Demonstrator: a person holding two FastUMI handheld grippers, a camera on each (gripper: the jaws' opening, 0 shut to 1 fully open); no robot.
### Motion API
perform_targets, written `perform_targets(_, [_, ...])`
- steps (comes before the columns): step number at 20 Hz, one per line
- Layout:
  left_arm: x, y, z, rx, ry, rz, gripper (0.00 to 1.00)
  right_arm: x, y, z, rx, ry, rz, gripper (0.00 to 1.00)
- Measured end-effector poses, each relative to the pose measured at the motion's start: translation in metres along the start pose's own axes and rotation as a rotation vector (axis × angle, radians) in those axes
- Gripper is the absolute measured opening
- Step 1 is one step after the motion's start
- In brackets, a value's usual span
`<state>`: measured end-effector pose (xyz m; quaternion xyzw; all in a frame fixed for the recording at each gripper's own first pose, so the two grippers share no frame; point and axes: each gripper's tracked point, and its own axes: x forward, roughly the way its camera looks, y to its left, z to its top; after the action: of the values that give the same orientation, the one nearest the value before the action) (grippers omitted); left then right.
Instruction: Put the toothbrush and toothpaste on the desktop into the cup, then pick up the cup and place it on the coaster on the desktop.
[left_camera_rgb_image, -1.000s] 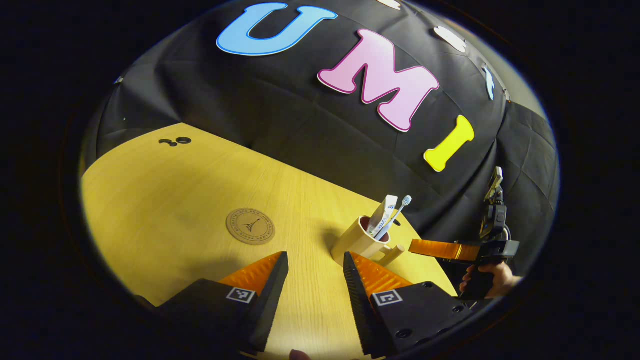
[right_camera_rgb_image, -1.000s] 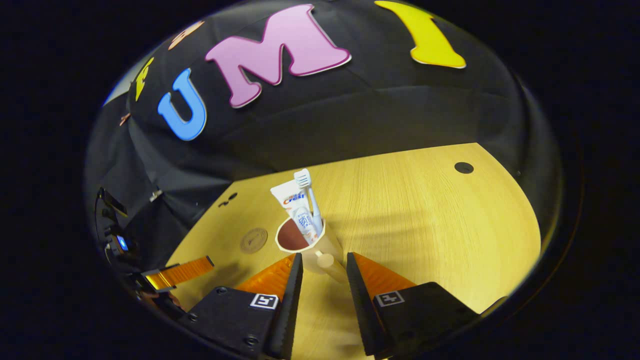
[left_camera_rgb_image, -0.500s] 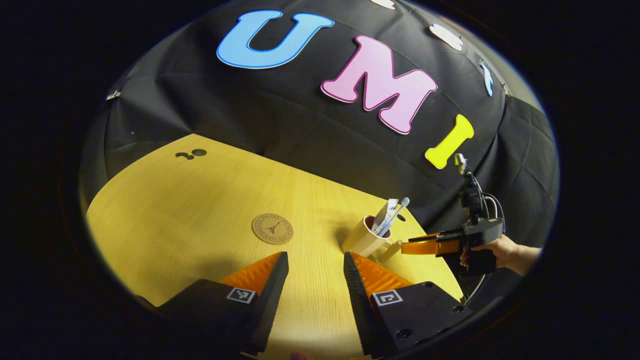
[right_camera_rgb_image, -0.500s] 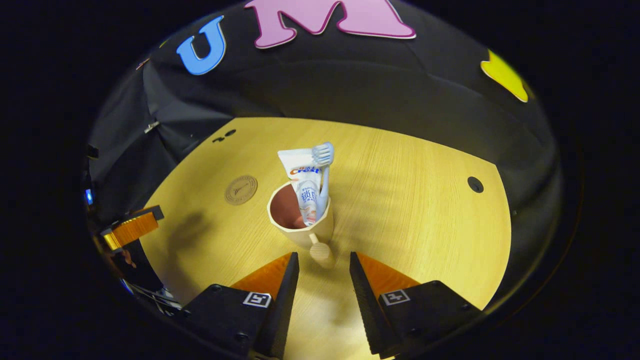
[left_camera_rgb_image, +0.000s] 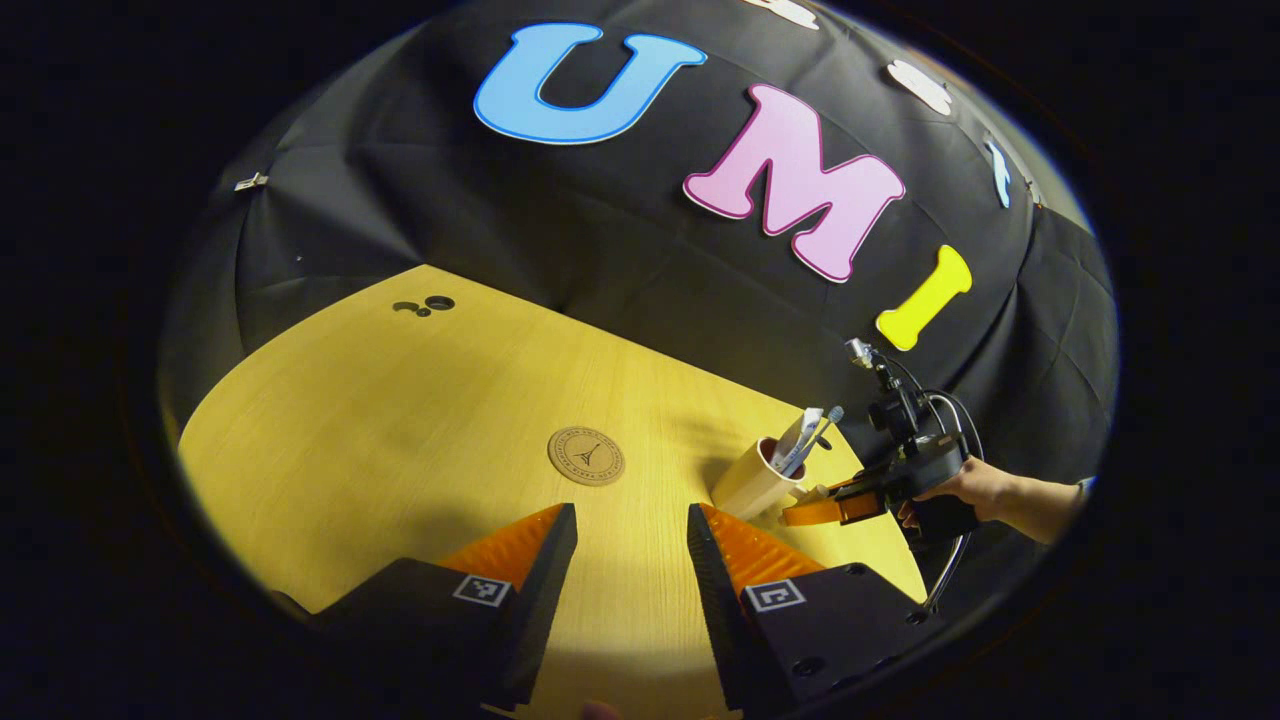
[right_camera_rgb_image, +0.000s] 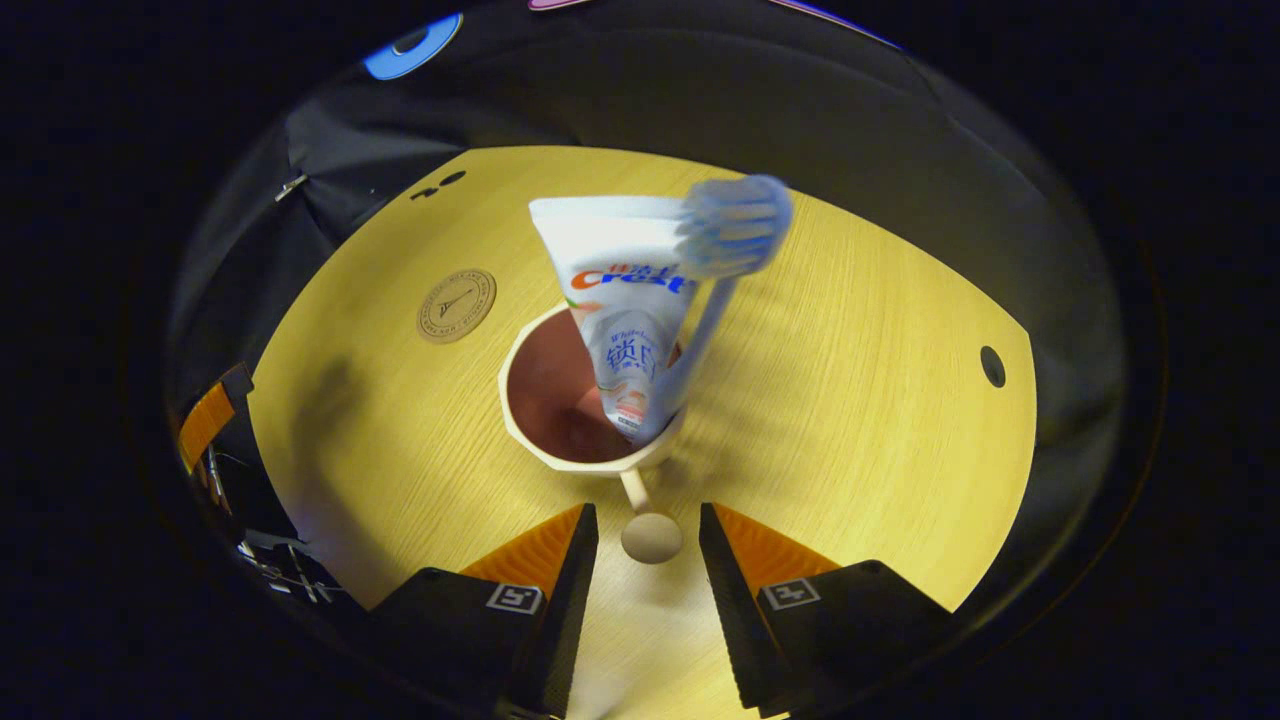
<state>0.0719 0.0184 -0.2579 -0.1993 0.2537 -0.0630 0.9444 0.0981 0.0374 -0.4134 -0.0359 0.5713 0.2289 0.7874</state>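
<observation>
Toothbrush (right_camera_rgb_image: 728, 228), toothpaste (right_camera_rgb_image: 622, 300) in cup (right_camera_rgb_image: 560, 440) — coaster (right_camera_rgb_image: 456, 306) apart.

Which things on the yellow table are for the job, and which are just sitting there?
For the job:
- cream plastic cup with a knobbed handle
- white toothpaste tube, in the cup
- white toothbrush with pale blue bristles, in the cup
- round brown coaster
- right tongs, open around the handle

Just there:
- left tongs, open
- small dark holes in the wooden tabletop

Light yellow wood-grain desktop (left_camera_rgb_image: 400, 420) with rounded edge, lit from above. Small dark round holes (left_camera_rgb_image: 425, 304) near far edge. Creased black cloth wall (left_camera_rgb_image: 450, 220) directly behind, enclosing booth.
</observation>
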Motion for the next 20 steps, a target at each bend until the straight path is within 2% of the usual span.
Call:
perform_targets(10, [-0.002,0.017,0.0,-0.03,0.006,0.03,0.7,0.027,0.004,-0.005,-0.034,0.104,-0.01,0.63])
perform_targets(14, [0.0,0.02,-0.001,-0.038,0.008,0.034,0.7,0.03,-0.002,-0.002,-0.061,0.143,-0.036,0.62])
perform_targets(15, [-0.001,0.021,0.0,-0.04,0.006,0.033,0.7,0.031,-0.003,0.0,-0.062,0.15,-0.043,0.55])
perform_targets(16, [-0.002,0.022,0.0,-0.042,0.005,0.035,0.7,0.032,-0.003,0.001,-0.055,0.158,-0.045,0.6])
perform_targets(18, [-0.002,0.024,-0.001,-0.045,0.007,0.039,0.7,0.033,-0.001,0.002,-0.049,0.169,-0.035,0.53])
perform_targets(20, [-0.004,0.027,-0.001,-0.049,0.011,0.044,0.7,0.028,-0.005,0.001,-0.044,0.193,-0.044,0.37])
